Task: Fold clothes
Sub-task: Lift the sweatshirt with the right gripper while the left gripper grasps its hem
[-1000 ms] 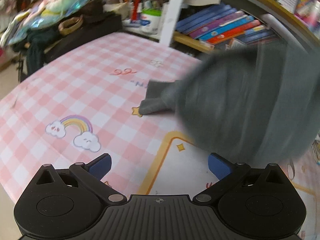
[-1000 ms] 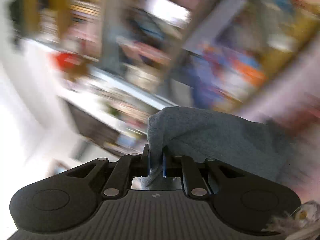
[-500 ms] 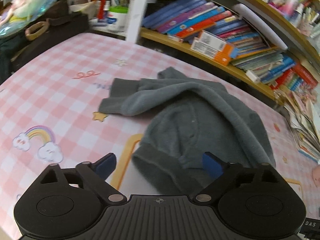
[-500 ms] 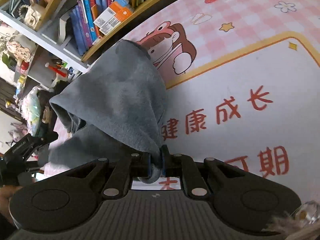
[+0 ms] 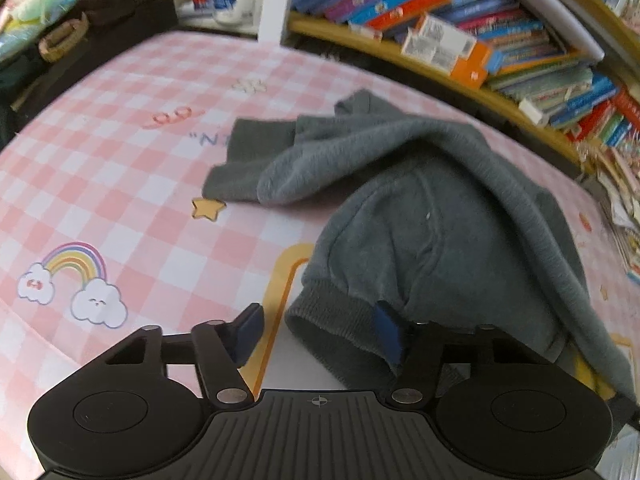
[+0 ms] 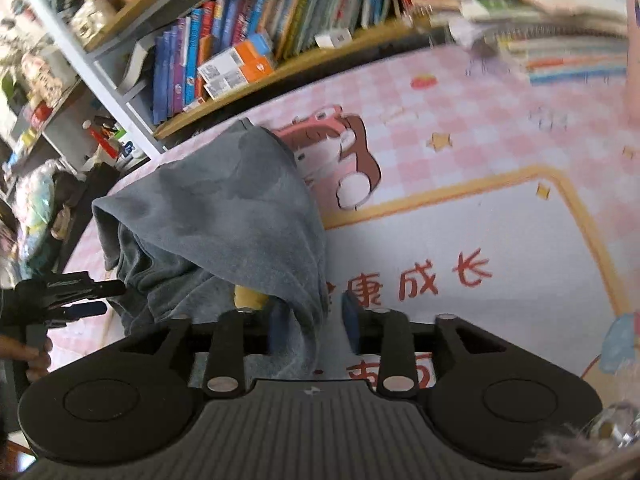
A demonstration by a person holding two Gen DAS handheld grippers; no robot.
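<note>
Surface: a pink checked play mat [image 5: 132, 184] is covering the floor, printed with a rainbow [image 5: 74, 258], a yellow star [image 5: 208, 209] and, inside a yellow border, red writing [image 6: 436, 280].
Clothing: a grey fleece sweater [image 5: 440, 216] is lying crumpled on the mat, near the far edge that is running along the bookshelves. One sleeve is stretching toward the star, its cuff lying flat just beside it. The ribbed hem is bunching at the near side, over the yellow border line.
Left gripper: the left gripper [image 5: 320, 332] is pointing down at the ribbed hem. Its jaws have just been closing and are standing half apart. One blue pad [image 5: 386, 338] is pressing into the hem fabric; the other is hanging clear over bare mat, so the cloth is not clamped.
Right gripper: the right gripper [image 6: 312, 324] is sitting at the opposite side of the sweater. Its jaws have just been opening and are standing narrowly apart. A fold of grey cloth is draping down between them, lying against one pad and clear of the other.
Person: a hand [image 6: 34, 354] is gripping the left tool's handle at the edge of the right view.
Background: bookshelves [image 5: 460, 40] crammed with colourful books are lining the far edge of the mat.
</note>
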